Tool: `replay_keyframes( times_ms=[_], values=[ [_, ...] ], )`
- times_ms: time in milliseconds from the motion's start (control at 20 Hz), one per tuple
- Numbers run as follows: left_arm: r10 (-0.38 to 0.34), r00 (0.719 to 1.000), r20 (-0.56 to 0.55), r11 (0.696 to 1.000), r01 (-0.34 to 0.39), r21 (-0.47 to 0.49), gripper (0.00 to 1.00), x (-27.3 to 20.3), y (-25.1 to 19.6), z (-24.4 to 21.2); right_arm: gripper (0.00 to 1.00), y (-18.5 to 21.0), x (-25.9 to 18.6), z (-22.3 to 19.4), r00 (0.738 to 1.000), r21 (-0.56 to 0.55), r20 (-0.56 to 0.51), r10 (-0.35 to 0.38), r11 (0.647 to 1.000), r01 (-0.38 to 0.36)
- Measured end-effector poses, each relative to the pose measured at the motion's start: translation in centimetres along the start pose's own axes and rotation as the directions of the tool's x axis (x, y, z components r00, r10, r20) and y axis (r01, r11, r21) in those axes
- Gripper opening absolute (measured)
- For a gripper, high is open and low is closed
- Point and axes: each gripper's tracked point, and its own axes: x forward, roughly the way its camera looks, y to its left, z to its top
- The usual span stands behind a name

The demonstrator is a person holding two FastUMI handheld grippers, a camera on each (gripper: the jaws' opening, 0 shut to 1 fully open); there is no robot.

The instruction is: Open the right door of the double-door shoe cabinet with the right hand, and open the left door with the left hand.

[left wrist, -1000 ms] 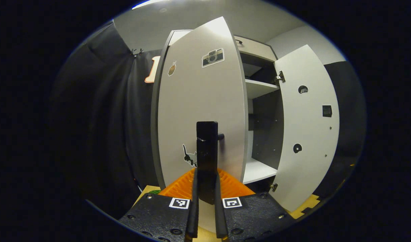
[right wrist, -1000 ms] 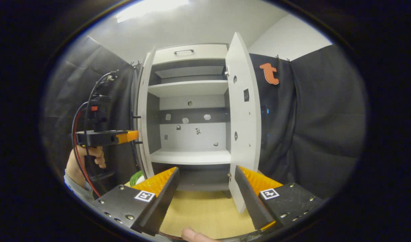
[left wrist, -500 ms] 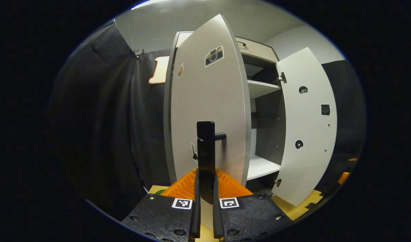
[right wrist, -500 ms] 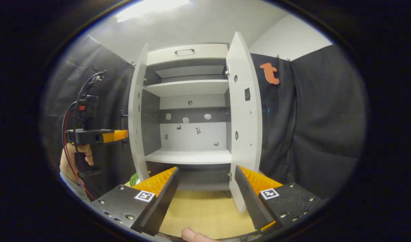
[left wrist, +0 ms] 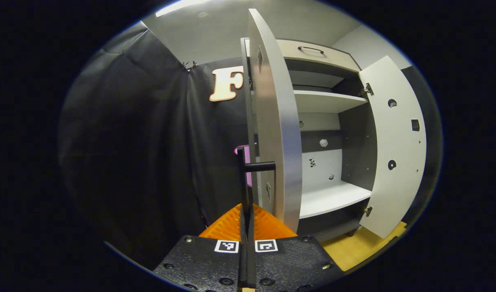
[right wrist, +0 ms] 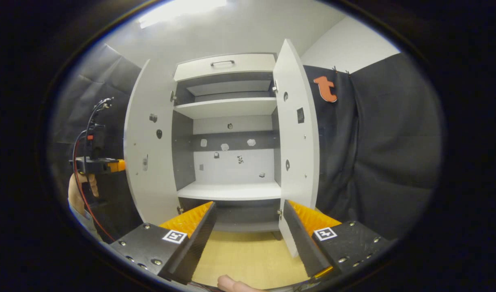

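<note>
Left tongs (left wrist: 246, 227) clenched on the left door's handle (left wrist: 248, 174), a thin vertical bar standing off the left door (left wrist: 274, 134) on a short post; fingers pressed nearly together with the bar between them. Left door is swung well out, seen almost edge-on in the left gripper view; in the right gripper view its inner face (right wrist: 148, 150) shows, with the left tongs (right wrist: 110, 165) and the holding hand (right wrist: 78, 190) just outside it. Right tongs (right wrist: 248, 231) released, jaws wide apart, holding nothing, hovering in front of the shoe cabinet (right wrist: 227, 134) above the yellow floor (right wrist: 248, 259). Right door (right wrist: 296, 138) is already open, standing out from the cabinet's right side. Handling guess: rigid laminated panel on hinges, light, moves only on its arc, so pull along the arc, not straight back, or the bar will twist in the grip. The bar is narrow, hard and probably slick; grip mid-length, near the post, is the sane spot, and that's roughly where it is now. Clearance: black cloth wall (left wrist: 150, 142) hangs close behind the left door's outer face, so there's little swing left before handle or tongs brush the fabric. Right door likewise sits near the cloth on its side. Both doors look essentially open; I'd judge what remains is letting go and backing out. Shelves (right wrist: 231, 190) inside look bare apart from small marks on the back panel.
</note>
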Motion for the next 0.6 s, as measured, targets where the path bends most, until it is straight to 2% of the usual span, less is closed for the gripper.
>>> replay_keyframes(
  times_ms=[150, 350, 400, 450, 600],
  values=[
    [-0.073, 0.997, -0.015, 0.997, 0.072, -0.041, 0.00, 0.3, -1.9, -0.5, 0.98, 0.3, 0.1, -0.1, 1.000, 0.002, -0.002, 0.005, 1.000, -0.005],
    [-0.060, 0.998, -0.013, 0.998, 0.060, -0.003, 0.00, 0.3, -0.6, -0.4, 0.94, 0.3, 0.1, -0.5, 1.000, -0.003, -0.014, 0.004, 1.000, -0.004],
    [-0.063, 0.998, -0.007, 0.998, 0.063, -0.010, 0.01, 0.3, -0.7, -0.3, 0.94, 0.3, 0.1, -0.6, 1.000, -0.005, -0.016, 0.005, 1.000, -0.005],
    [-0.063, 0.998, -0.005, 0.998, 0.063, -0.019, 0.00, 0.3, -0.8, -0.4, 0.98, 0.3, 0.1, -0.6, 1.000, -0.006, -0.016, 0.004, 1.000, -0.004],
    [-0.054, 0.998, -0.032, 0.997, 0.052, -0.050, 0.03, 0.0, -1.0, -1.1, 0.98, 0.0, 0.1, -0.4, 1.000, -0.009, -0.012, 0.003, 1.000, -0.003]
  ],
)
